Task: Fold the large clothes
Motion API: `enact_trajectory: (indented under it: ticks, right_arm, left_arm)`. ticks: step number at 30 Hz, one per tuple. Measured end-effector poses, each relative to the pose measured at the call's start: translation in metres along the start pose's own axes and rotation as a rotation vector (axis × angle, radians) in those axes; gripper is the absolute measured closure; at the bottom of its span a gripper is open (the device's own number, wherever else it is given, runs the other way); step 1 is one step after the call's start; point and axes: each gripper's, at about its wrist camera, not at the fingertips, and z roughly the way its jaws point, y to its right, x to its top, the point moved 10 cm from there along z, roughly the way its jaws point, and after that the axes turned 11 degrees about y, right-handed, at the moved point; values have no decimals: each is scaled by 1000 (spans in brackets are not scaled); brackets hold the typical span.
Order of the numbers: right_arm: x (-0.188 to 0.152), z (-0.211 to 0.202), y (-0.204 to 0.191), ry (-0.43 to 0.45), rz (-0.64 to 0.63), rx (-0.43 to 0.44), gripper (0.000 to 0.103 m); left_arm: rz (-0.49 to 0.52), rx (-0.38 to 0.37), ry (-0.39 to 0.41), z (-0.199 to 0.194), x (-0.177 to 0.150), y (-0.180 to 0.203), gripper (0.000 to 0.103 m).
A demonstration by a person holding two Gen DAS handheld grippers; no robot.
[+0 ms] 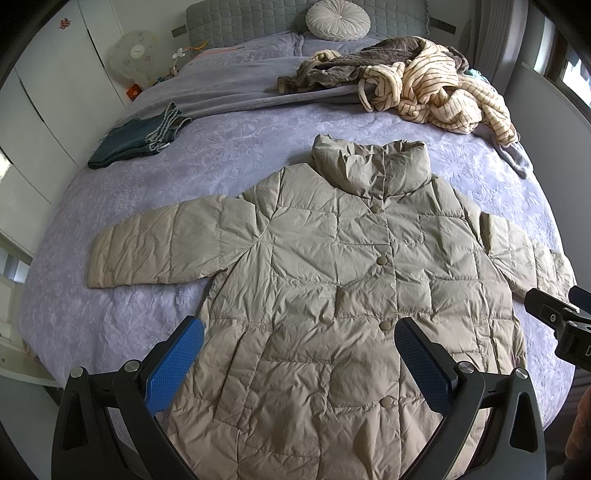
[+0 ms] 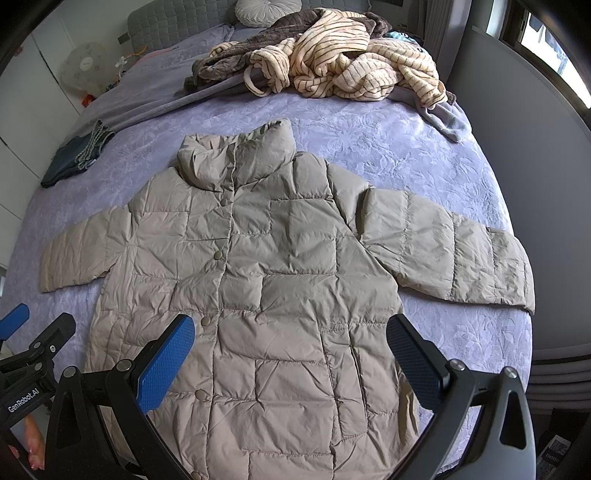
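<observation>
While both grippers hang above its lower half, the coat [image 1: 354,280] lies flat and face up on the bed [image 1: 147,306], snaps closed down the front, collar pointing toward the headboard [image 1: 236,18] and both sleeves spread out to the sides. The left gripper [image 1: 299,354] has its jaws spread wide with nothing between them; its blue pads [image 1: 173,365] frame the coat's lower front, above the cloth. The right gripper [image 2: 290,354] is likewise wide apart and holds nothing, poised over the coat's hem on the side of the right sleeve [image 2: 454,254]. Beyond the coat's collar, a heap of striped and brown clothes [image 2: 332,62] sits near the headboard, with a round cushion [image 1: 338,18] behind it. Off the coat's left sleeve [image 1: 147,247], well apart from it, lie folded jeans [image 1: 136,136] close to the bed's edge.
</observation>
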Motion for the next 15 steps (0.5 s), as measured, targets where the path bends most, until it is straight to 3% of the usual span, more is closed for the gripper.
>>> enact_trajectory:
  ticks: [15]
  right_arm:
    - [0, 0, 0, 0, 2, 0, 0]
  left_arm:
    - [0, 1, 0, 0, 0, 0, 0]
